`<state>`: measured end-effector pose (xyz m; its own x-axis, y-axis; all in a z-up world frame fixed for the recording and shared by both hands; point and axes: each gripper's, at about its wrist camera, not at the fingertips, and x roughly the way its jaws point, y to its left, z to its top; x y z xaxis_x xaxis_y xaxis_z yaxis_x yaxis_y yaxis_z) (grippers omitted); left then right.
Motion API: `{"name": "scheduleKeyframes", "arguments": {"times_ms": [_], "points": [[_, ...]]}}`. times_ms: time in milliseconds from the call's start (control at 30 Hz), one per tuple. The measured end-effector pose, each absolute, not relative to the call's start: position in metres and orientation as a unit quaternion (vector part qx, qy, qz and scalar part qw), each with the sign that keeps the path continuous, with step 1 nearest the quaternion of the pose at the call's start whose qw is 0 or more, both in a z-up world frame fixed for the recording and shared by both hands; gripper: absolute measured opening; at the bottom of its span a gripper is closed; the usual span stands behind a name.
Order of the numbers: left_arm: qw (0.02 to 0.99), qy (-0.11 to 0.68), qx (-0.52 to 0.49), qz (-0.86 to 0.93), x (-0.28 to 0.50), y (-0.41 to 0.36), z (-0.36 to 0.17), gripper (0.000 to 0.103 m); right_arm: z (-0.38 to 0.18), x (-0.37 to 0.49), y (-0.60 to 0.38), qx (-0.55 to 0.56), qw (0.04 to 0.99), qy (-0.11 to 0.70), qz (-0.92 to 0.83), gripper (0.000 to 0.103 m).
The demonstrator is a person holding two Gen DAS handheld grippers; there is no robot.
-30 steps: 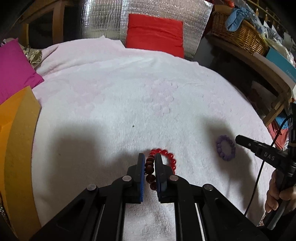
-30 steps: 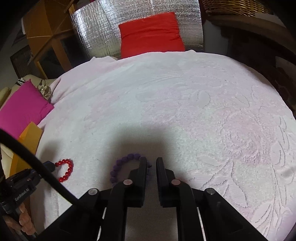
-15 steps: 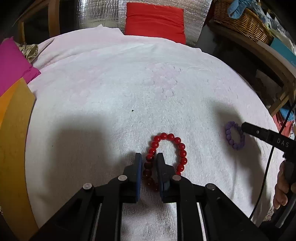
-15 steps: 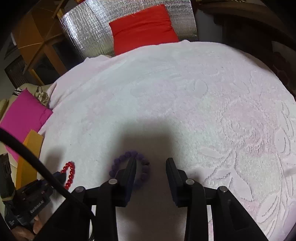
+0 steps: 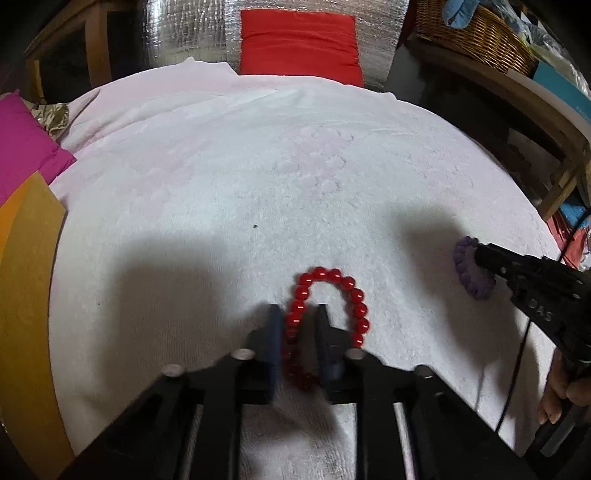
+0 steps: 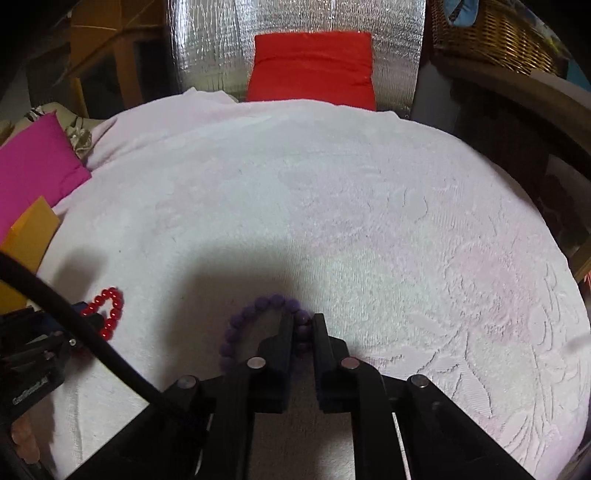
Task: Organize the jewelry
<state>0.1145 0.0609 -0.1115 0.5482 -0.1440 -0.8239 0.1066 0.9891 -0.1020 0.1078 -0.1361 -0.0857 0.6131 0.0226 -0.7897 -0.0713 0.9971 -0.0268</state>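
A red bead bracelet [image 5: 332,291] lies on the white towel [image 5: 258,177]. My left gripper [image 5: 297,314] is shut on its left strand, low over the towel. A purple bead bracelet [image 6: 255,314] lies near the towel's front. My right gripper [image 6: 303,325] is shut on its right strand. In the left wrist view the purple bracelet [image 5: 469,269] sits at the right, partly hidden by the right gripper's fingers [image 5: 495,258]. In the right wrist view the red bracelet [image 6: 109,310] shows at the left beside the left gripper.
A red cushion [image 5: 299,40] leans on silver foil at the back. A pink cushion [image 5: 22,155] and an orange board [image 5: 26,280] lie at the left. A wicker basket [image 5: 476,33] stands on a wooden shelf at the back right.
My right gripper opened, then closed on the purple bracelet's right strand. My left gripper stayed shut on the red bracelet and shifted a little.
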Motion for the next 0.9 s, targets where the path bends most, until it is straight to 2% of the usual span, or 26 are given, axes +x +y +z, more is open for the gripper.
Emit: {"name": "scheduleKeyframes", "arguments": {"times_ms": [500,900], "points": [[0.908,0.400,-0.083,-0.090,0.096,0.079,-0.065,0.009,-0.052,0.097,-0.154,0.042,0.916,0.395,0.057,0.011],[0.919,0.374,-0.072,-0.099,0.072,0.081,-0.046,0.009,-0.036,0.087,-0.154,0.064,0.922,0.376,0.074,0.011]]}}
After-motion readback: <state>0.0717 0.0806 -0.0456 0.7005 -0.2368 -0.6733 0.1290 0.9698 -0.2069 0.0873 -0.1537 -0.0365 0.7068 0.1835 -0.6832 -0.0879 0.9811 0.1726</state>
